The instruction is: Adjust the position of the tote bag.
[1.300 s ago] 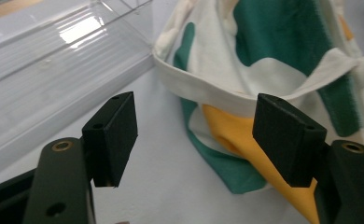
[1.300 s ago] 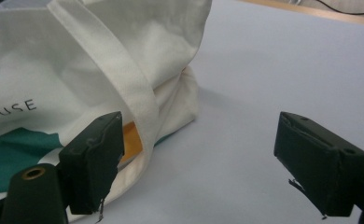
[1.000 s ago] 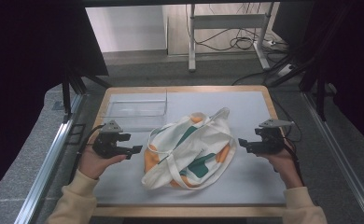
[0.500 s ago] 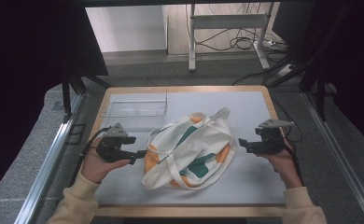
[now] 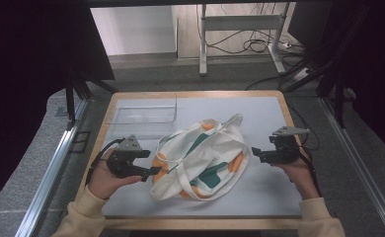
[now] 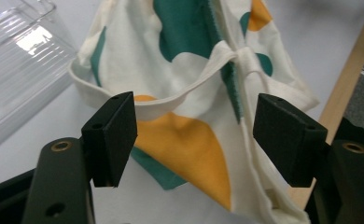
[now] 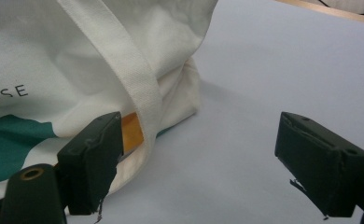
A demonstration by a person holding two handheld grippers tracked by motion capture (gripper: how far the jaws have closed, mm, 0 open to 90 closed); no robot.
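A cream tote bag (image 5: pixel 200 155) with green and orange patches lies crumpled near the middle of the pale worktop (image 5: pixel 274 190), between the two tools. The left tool (image 5: pixel 153 171) sits at the bag's left edge, its tips touching or just short of the cloth; in the left gripper view its jaws stand wide apart, released, with a strap (image 6: pixel 171 105) of the bag crossing between them. The right tool (image 5: pixel 253 153) is just beside the bag's right end, also released, jaws wide; in the right gripper view one jaw lies against the bag's side near a strap (image 7: pixel 133 70). A clear plastic tray (image 5: pixel 143 116) rests at the far left of the worktop, apart from the bag, with nothing seen inside. Since a second ago the left tool has moved in toward the bag, while the right has kept its place.
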